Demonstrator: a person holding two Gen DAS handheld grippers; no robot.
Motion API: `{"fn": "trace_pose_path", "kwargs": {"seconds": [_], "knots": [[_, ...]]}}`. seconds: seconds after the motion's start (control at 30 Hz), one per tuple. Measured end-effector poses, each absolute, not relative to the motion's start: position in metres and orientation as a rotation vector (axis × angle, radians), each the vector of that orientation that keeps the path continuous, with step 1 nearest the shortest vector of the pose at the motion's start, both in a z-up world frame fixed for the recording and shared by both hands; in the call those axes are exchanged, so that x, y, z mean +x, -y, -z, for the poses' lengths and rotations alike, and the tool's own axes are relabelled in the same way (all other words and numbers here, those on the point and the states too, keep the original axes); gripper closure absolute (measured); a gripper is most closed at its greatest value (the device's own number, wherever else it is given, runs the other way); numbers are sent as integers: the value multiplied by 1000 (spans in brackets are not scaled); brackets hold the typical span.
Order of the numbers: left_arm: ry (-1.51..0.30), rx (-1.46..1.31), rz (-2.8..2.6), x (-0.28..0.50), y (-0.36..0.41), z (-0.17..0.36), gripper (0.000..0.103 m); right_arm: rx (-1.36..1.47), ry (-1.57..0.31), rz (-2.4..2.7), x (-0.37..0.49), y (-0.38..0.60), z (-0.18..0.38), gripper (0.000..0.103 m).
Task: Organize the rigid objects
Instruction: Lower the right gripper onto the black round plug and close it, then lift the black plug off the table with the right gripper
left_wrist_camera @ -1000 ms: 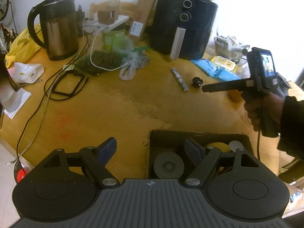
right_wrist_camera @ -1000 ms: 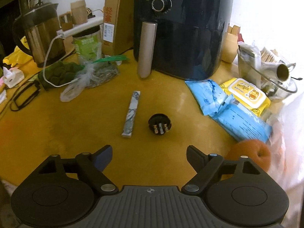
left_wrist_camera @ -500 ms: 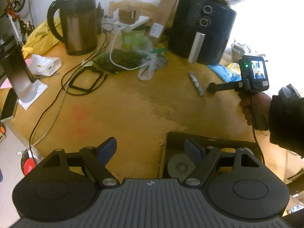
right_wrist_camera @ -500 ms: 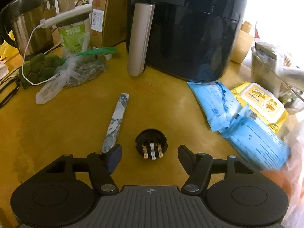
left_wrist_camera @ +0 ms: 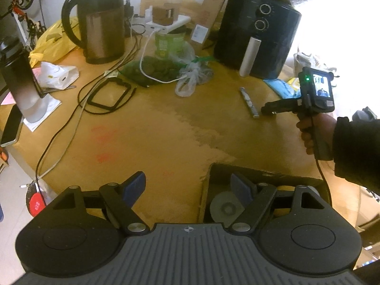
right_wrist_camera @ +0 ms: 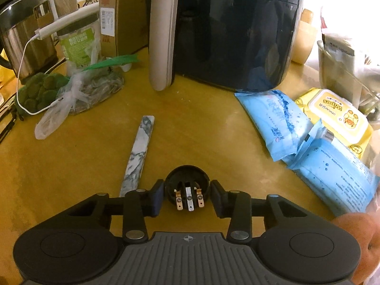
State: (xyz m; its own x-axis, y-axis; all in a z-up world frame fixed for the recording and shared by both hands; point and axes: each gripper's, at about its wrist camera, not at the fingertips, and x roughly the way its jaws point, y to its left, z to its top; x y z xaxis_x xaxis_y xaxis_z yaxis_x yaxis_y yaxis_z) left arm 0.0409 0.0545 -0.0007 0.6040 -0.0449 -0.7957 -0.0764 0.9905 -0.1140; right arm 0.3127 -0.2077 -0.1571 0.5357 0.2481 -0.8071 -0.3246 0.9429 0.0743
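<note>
On a cluttered yellow worktop, the right hand-held gripper is closing its jaws around a small round black plug piece with three metal contacts facing the camera. The pads stand against the piece's two sides, and it sits on the worktop between them. Just left of it lies a marbled grey-and-white strip, angled toward a black air fryer at the back. Blue wipe packets and a yellow wipes pack lie to the right, and an orange fruit shows at the lower right edge.

From the left wrist view, a person's hand in a dark sleeve grips the right tool's handle, its tips down at the worktop beside the strip. The left hand-held gripper hangs spread wide with nothing between its fingers, over the near edge of the worktop and the corner of a dark open box. Inside the box a grey disc is visible. Farther back stand a steel kettle, a green-labelled jar and tangled cables.
</note>
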Motion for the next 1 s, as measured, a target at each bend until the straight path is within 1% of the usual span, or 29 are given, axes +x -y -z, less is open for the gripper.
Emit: {"fn": "trace_pose_path", "kwargs": {"seconds": [0.3, 0.6, 1.0], "knots": [[-910, -124, 73, 53, -43, 0, 25, -19, -966, -315, 296, 216, 138, 59], [-903, -100, 181, 64, -33, 2, 25, 34, -964, -327, 260, 224, 99, 59], [-805, -81, 342, 86, -9, -12, 25, 100, -941, -326, 197, 240, 45, 59]]}}
